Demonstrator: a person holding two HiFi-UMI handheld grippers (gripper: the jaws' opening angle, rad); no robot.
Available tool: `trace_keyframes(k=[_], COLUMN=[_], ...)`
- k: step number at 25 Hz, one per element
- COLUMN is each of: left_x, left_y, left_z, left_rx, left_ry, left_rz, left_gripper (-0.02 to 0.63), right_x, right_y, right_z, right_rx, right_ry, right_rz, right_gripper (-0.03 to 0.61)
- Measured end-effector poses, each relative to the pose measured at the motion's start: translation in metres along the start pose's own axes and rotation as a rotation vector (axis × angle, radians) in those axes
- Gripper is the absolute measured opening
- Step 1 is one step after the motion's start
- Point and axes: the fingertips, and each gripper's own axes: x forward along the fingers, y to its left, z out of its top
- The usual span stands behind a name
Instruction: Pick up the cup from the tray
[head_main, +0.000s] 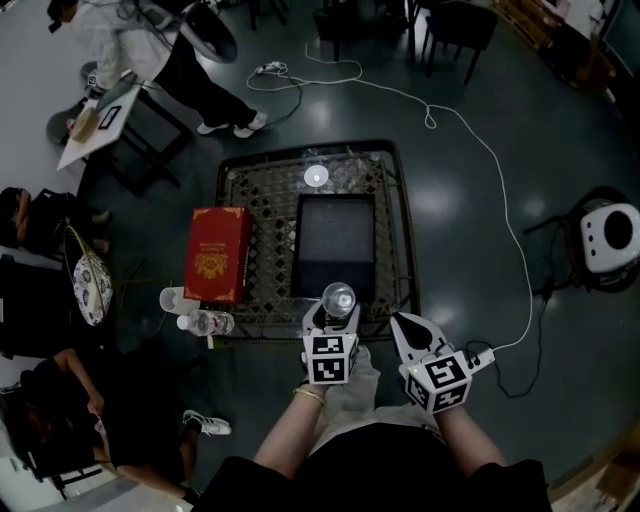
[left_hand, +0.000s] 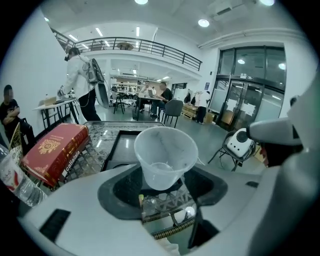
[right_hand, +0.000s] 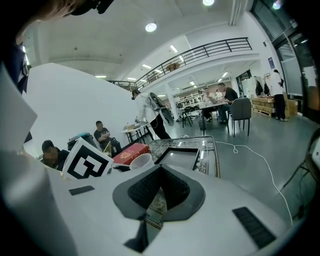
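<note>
Clear plastic marks the cup (head_main: 338, 297) in the head view. It sits between the tips of the left gripper (head_main: 336, 313) at the middle of the table's (head_main: 395, 230) near edge, just off the near end of the black tray (head_main: 336, 245), which looks bare. The right gripper (head_main: 408, 335) hangs beside it past the near edge, touching nothing. I take it to be idle because one gripper is enough for so light a thing. A red box (head_main: 218, 253) lies along the left edge and a bottle (head_main: 205, 322) sits by the near left corner, both well out of the way.

In the left gripper view the jaws stand wide, with the dark pads pressed on the lower, narrower part of the cup, its mouth up. Gripping low leaves the thin rim free, which I judge spares it from being squashed. The woven table top shows under the cup's bottom and the tray lies beyond it, so the cup seems lifted clear. The pick-up looks essentially done.

In the right gripper view the jaws are pressed together with nothing between them, and a strip of the table's weave shows just below where they meet. The cup's rim peeks over the left jaw, with the box and tray beyond it.
</note>
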Motion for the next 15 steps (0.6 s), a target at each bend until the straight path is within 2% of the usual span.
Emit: trace_keyframes(k=[15], left_x=[-0.079], left_y=[-0.009], left_z=[0.018], left_rx=[-0.064], left_ry=[-0.081], left_rz=[-0.038], left_gripper=[0.270], right_x=[-0.024], right_y=[0.025], right_z=[0.004], right_rx=[-0.071], right_ry=[-0.037], right_rz=[0.042], right_gripper=[0.011])
